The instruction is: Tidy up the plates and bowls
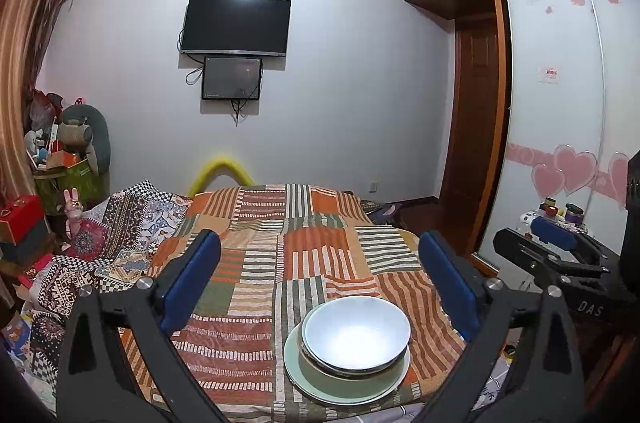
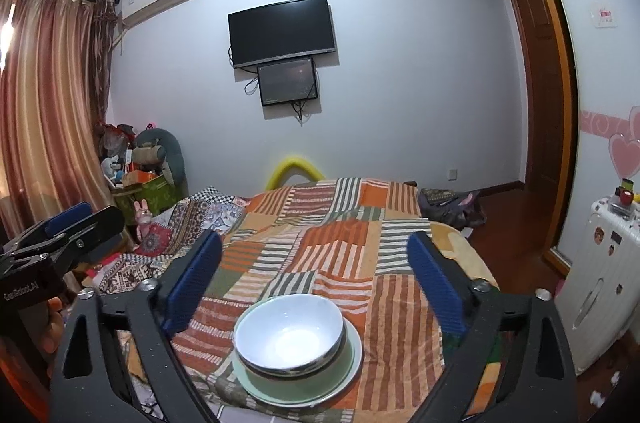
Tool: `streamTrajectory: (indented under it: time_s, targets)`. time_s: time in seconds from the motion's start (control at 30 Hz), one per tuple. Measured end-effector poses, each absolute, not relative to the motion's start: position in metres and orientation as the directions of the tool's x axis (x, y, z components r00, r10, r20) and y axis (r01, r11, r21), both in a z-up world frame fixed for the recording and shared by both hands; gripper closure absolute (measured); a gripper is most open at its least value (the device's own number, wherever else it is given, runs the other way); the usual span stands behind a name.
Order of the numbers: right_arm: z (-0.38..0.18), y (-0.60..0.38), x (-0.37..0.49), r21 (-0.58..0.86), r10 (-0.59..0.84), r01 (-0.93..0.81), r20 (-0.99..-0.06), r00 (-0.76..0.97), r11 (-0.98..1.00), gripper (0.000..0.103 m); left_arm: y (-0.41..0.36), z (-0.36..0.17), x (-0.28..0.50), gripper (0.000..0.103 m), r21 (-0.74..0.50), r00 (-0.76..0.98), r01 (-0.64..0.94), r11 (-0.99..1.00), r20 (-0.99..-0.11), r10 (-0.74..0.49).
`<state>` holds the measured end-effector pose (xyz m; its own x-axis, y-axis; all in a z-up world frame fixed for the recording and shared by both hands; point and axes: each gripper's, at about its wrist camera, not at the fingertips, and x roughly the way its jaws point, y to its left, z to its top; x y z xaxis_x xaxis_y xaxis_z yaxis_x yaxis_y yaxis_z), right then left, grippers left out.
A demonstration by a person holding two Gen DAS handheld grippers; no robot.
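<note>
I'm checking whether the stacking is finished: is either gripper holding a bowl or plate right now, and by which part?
Nothing is held. The left gripper and right gripper are both open, above the white bowl stacked on the green plate.

A white bowl sits on a pale green plate atop an orange, green and cream striped patchwork cloth, flanked by blue-padded black grippers.

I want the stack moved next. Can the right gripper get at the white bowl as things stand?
Probably yes. The right gripper stands open and empty, and the white bowl sits uncovered atop the green plate just ahead and below.
</note>
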<state>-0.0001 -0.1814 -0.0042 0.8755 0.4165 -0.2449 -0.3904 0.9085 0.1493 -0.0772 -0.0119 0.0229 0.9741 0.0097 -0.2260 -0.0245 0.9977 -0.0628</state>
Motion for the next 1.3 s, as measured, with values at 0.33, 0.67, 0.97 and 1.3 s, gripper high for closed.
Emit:
streamTrajectory:
  time_s: [0.33, 0.67, 0.97, 1.3]
  targets:
    - [-0.008, -0.180, -0.007, 0.142, 0.412, -0.388, -0.238, 0.879, 0.911, 0.000, -0.014, 0.020, -0.084, 0.000, -0.052, 0.977, -0.037, 0.998, -0.211, 0.025]
    - [-0.010, -0.182, -0.011, 0.140, 0.412, -0.388, -0.242, 0.879, 0.911, 0.000, -0.015, 0.016, -0.085, 0.000, -0.048, 0.976, -0.035, 0.998, -0.215, 0.024]
    - [-0.010, -0.182, -0.011, 0.140, 0.413, -0.390, -0.246, 0.877, 0.910, 0.000, -0.013, 0.015, -0.083, 0.000, -0.051, 0.975, -0.034, 0.998, -0.221, 0.022]
    - [-0.009, -0.182, -0.010, 0.144, 0.415, -0.390, -0.247, 0.876, 0.909, 0.000, -0.011, 0.013, -0.081, 0.000, -0.053, 0.974, -0.033, 0.998, -0.224, 0.020]
